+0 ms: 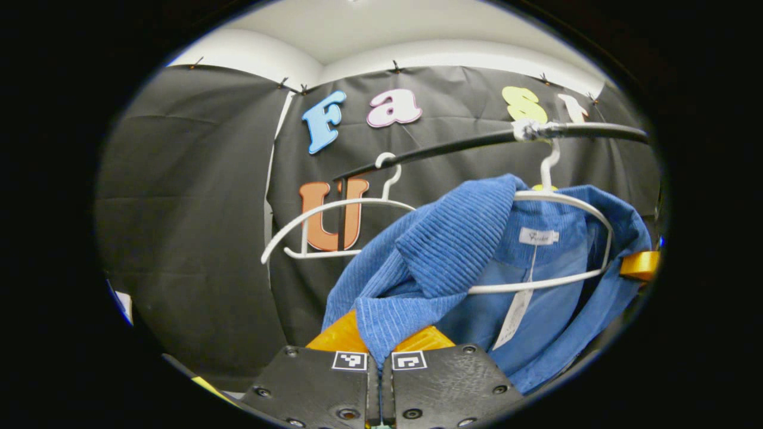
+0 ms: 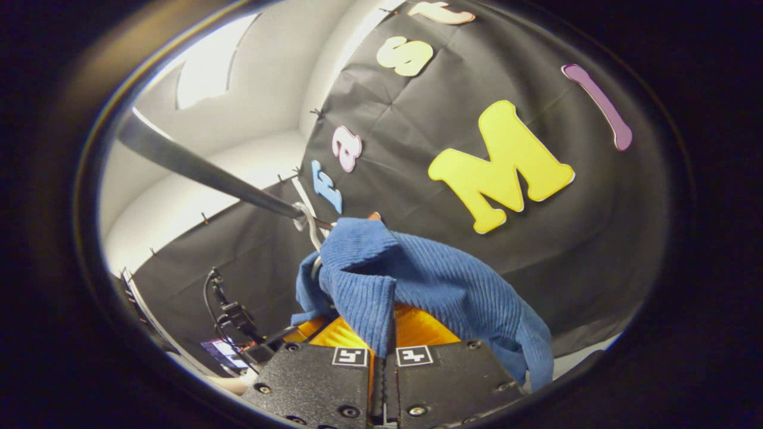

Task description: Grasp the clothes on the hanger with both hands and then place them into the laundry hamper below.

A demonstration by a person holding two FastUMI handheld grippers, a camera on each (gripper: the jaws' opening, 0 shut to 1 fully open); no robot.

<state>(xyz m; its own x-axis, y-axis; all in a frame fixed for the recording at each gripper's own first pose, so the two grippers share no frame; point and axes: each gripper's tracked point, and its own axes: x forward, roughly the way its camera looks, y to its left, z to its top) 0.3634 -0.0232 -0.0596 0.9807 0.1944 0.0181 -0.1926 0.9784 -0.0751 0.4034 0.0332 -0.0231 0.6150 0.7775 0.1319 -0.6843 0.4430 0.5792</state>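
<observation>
Blue corduroy shirt [image 1: 453,250] droops off its hanger [image 1: 554,238], both grippers' jaws clamping folds.

The blue shirt [image 1: 477,256] drops out of view at the bottom, its folds cover most of the white hanger [image 1: 554,238], and the neck label [image 1: 538,236] is way too tiny to read.

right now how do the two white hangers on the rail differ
The right hanger carries the blue shirt, draped over its shoulders; the left hanger is bare. The right hanger hooks near a taped joint on the rail; the left hanger hooks lower down the rail, farther from the camera. Both are white and hang from the same dark rail.
</observation>
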